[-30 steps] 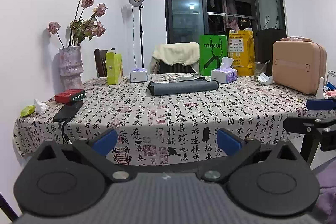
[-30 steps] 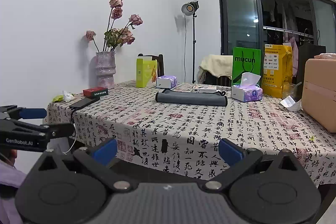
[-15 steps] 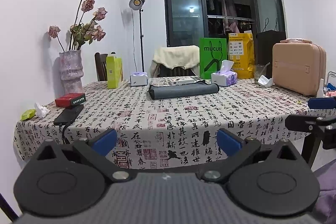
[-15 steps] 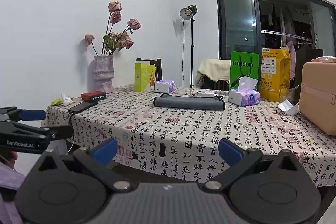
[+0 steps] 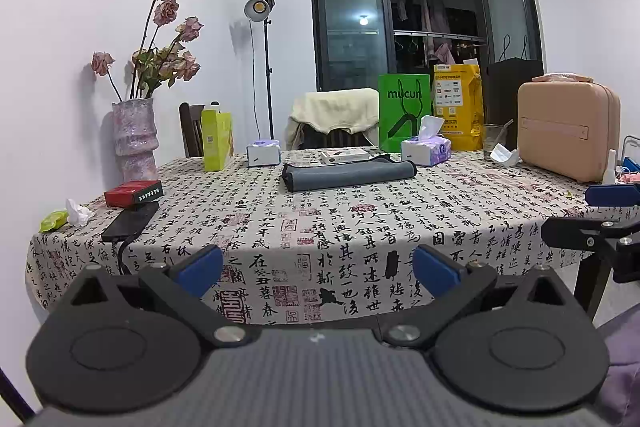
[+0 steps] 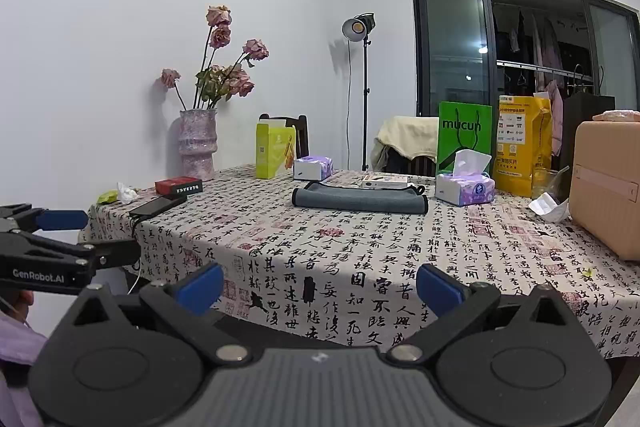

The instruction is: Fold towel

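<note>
A grey towel (image 5: 347, 175) lies folded into a long flat strip near the far middle of the table; it also shows in the right wrist view (image 6: 359, 199). My left gripper (image 5: 318, 271) is open and empty, held off the table's near edge, well short of the towel. My right gripper (image 6: 320, 289) is open and empty, also off the near edge. Each gripper shows at the side of the other's view: the right one (image 5: 592, 215) and the left one (image 6: 60, 239).
The table (image 5: 360, 235) wears a calligraphy-print cloth. On it: a vase of dried roses (image 5: 134, 139), red box (image 5: 134, 193), black phone with cable (image 5: 130, 221), tissue packs (image 5: 426, 150), green bag (image 5: 404, 117), yellow bag (image 5: 458, 115), glass (image 5: 494, 146), beige case (image 5: 568, 131).
Both grippers have dropped lower and drawn slightly back; the tabletop now appears flatter and the scene sits higher in both views. The jaws stay open. The towel has not moved.
</note>
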### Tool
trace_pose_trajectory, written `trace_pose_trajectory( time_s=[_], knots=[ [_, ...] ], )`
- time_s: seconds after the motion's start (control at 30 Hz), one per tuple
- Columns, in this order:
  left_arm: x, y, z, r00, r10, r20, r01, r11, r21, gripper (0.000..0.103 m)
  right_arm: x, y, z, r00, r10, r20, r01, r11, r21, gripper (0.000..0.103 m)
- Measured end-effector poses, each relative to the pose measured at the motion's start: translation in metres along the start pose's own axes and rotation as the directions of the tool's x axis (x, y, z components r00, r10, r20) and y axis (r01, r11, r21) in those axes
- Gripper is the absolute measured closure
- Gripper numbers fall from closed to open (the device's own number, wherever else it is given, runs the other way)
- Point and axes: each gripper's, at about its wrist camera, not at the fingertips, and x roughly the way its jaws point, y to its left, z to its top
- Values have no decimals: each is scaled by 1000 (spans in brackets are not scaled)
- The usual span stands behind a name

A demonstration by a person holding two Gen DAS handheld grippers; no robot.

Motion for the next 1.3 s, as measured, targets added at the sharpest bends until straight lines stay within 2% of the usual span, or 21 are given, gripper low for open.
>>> trace_pose_trajectory(
  time_s=[1.3],
  knots=[
    [1,1,2,1000,2,8,-2,1000,5,0,2,-2,1,1000,-7,1,7,1000,0,0]
  ],
)
